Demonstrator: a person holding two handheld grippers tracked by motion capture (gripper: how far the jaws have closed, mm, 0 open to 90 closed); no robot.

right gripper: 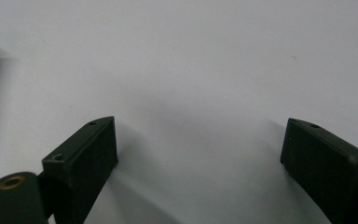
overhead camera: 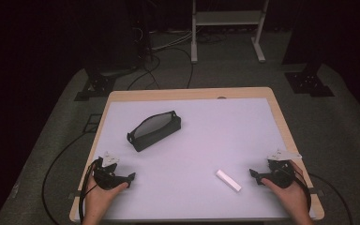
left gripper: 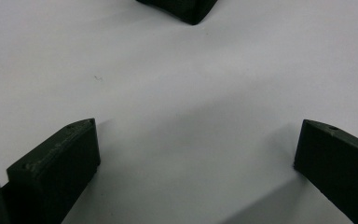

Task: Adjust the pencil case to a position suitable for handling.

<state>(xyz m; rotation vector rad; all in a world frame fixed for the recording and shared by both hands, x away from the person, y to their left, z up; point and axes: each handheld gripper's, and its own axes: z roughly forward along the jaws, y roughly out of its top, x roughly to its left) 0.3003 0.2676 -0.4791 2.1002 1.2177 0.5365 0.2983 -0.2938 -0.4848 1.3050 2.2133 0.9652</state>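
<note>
A: What's the biggest thing here?

B: The counter (overhead camera: 262, 140), white on top with a wooden rim, standing on grey floor (overhead camera: 351, 140). Behind it are a white stand (overhead camera: 227, 18), a dark base plate (overhead camera: 308, 83) at the right, and black cables (overhead camera: 154, 65) trailing over the floor.

A: And on the counter?

B: A black case (overhead camera: 153, 131) lies left of centre, tilted, its lighter panel facing up. A small white bar (overhead camera: 228, 180) lies near the front, right of centre, well apart from the case.

A: Where are the hands?

B: At the front corners. The left hand-held gripper (overhead camera: 130, 178) is released, jaws wide over bare counter, and a corner of the case shows ahead of it in the left gripper view. The right hand-held gripper (overhead camera: 253, 175) is released too, with nothing between its jaws, and sits near the bar.

A: Anything in the way?

B: The counter between each gripper and the two things is bare.

A: Any writing?

B: No label or writing can be read.
</note>
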